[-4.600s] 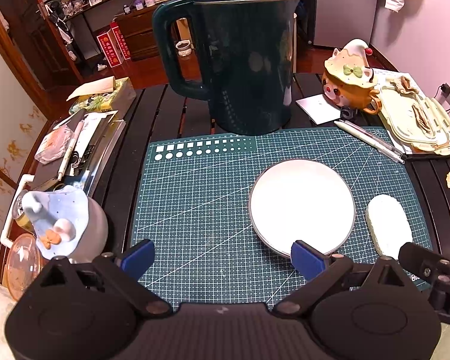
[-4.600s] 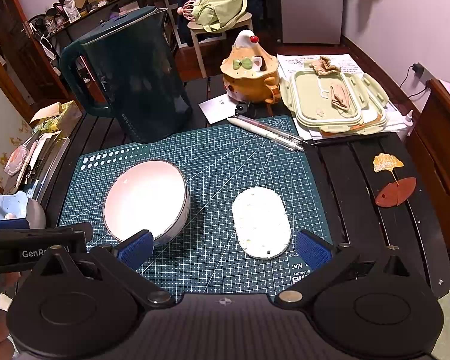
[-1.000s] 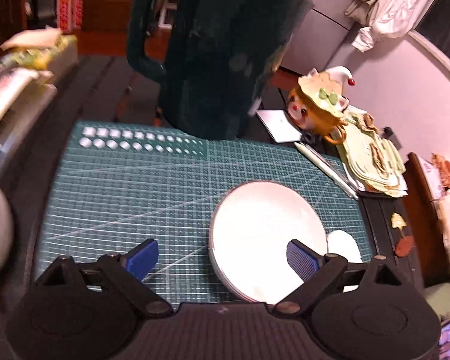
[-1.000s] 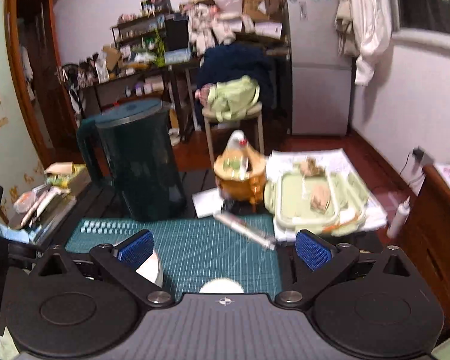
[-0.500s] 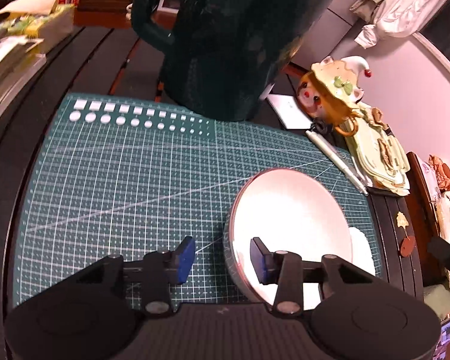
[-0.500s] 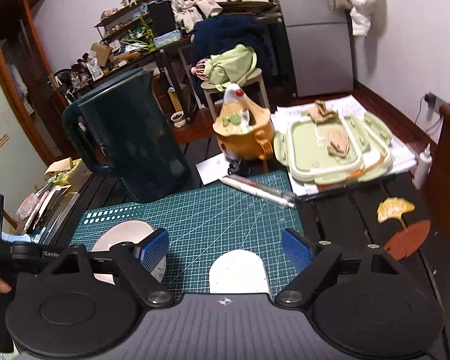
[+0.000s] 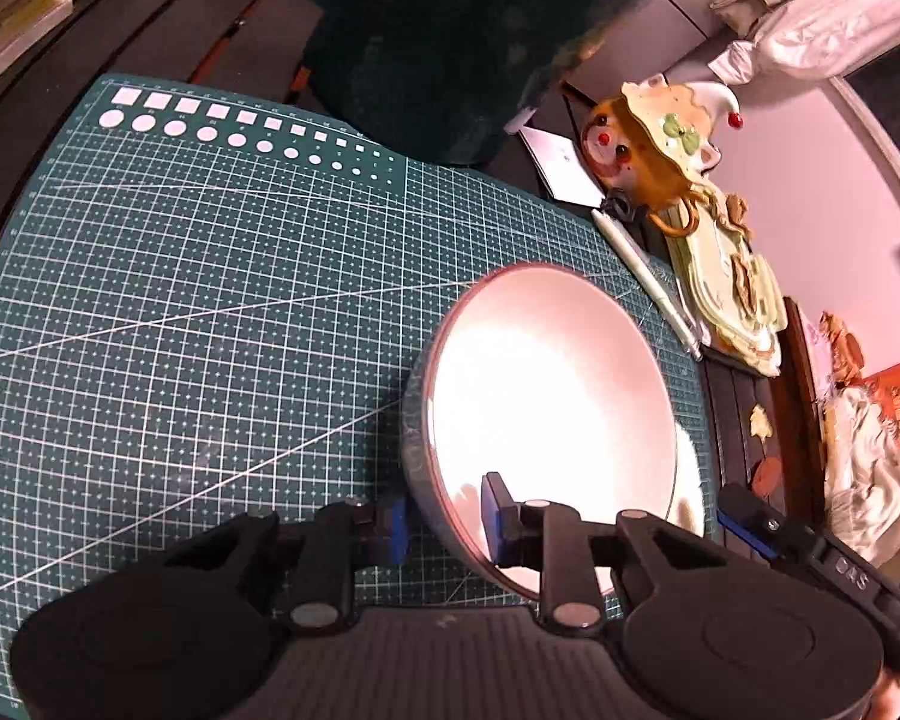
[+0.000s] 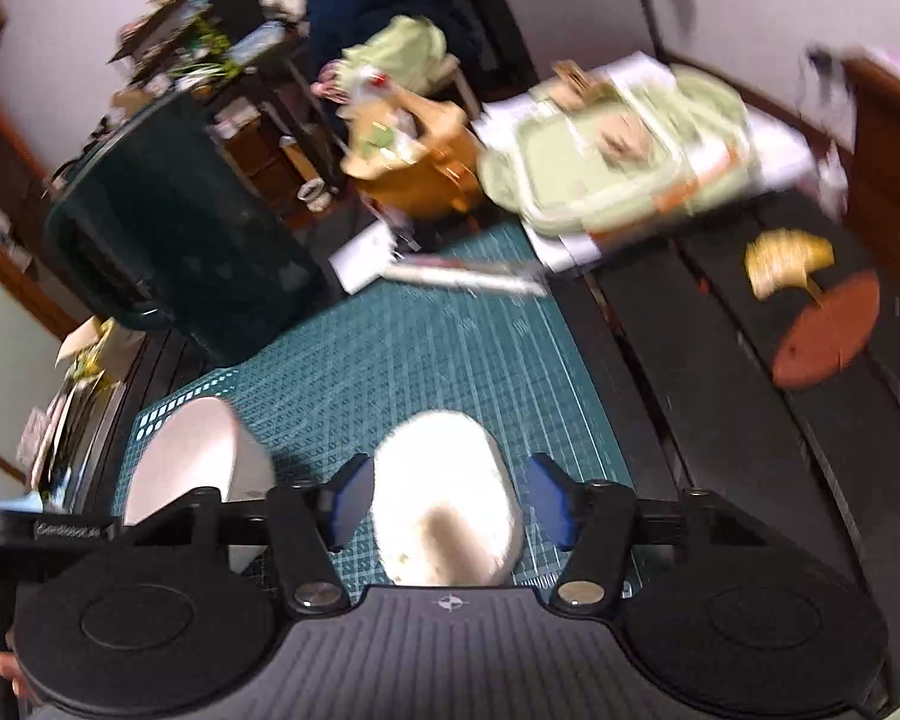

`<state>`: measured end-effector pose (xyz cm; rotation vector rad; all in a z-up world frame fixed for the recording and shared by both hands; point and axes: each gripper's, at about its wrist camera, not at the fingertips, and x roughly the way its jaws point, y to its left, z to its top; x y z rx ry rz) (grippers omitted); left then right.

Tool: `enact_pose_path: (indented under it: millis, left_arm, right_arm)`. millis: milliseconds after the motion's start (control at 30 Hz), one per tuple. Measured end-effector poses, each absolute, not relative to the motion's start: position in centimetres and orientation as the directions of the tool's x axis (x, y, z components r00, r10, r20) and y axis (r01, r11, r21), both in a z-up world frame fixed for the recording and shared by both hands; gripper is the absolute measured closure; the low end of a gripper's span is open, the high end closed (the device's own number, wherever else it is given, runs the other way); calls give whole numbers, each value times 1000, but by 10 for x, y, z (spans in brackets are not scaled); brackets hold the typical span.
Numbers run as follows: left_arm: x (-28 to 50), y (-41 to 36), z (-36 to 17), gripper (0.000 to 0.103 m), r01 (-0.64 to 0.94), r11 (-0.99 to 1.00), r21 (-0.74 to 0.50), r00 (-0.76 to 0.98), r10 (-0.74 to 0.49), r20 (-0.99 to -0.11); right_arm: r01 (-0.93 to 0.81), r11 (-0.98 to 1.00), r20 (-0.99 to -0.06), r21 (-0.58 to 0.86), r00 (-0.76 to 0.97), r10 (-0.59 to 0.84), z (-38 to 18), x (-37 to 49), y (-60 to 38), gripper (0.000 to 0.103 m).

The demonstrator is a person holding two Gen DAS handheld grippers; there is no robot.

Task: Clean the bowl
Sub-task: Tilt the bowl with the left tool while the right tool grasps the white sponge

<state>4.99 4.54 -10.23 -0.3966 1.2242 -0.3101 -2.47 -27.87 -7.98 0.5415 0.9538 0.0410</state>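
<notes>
- The left gripper [image 7: 444, 519] pinches the near rim of the white bowl [image 7: 546, 414] — one blue pad outside the wall, one inside — on the green cutting mat [image 7: 210, 300].
- The right gripper [image 8: 447, 504] straddles the white sponge [image 8: 444, 498], jaws partly open, pads beside it; contact is unclear in the blur.
- Behind the bowl stands a dark green kettle [image 7: 438, 48]; pens [image 7: 648, 276] and an orange figurine [image 7: 648, 144] crowd the mat's far right edge.

Bowl [image 7: 546, 396] was white inside with a grey outer wall. Cutting mat [image 7: 210, 300] was dark green with a white grid. Sponge [image 8: 444, 504] was white; kettle [image 8: 174, 228] dark green.
</notes>
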Motion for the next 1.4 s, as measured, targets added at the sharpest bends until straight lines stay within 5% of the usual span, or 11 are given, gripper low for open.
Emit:
enact_pose_path:
  millis: [200, 267, 733, 933, 1233, 1400]
  left_arm:
    - [47, 46, -102, 79, -11, 882, -470, 299, -446, -844]
    - [47, 48, -102, 79, -31, 874, -484, 293, -455, -841]
    - [30, 54, -101, 80, -119, 841, -528, 266, -486, -833]
    - [19, 53, -100, 79, -163, 836, -524, 260, -476, -840]
    - [24, 65, -111, 78, -229, 770, -596, 254, -544, -800]
    - [27, 68, -119, 78, -248, 747, -616, 241, -569, -787]
  right_arm:
    - [187, 880, -774, 437, 576, 262, -95, -19, -275, 58]
    - [170, 880, -765, 443, 585, 272, -94, -19, -273, 88]
    - [15, 892, -650, 452, 691, 318, -34, -33, -252, 96]
    - [-251, 953, -604, 167, 738, 301, 19, -46, -181, 96]
    - [-386, 897, -629, -217, 757, 174, -18, -47, -103, 97]
    - [-448, 844, -644, -294, 745, 172, -31, -44, -83, 97]
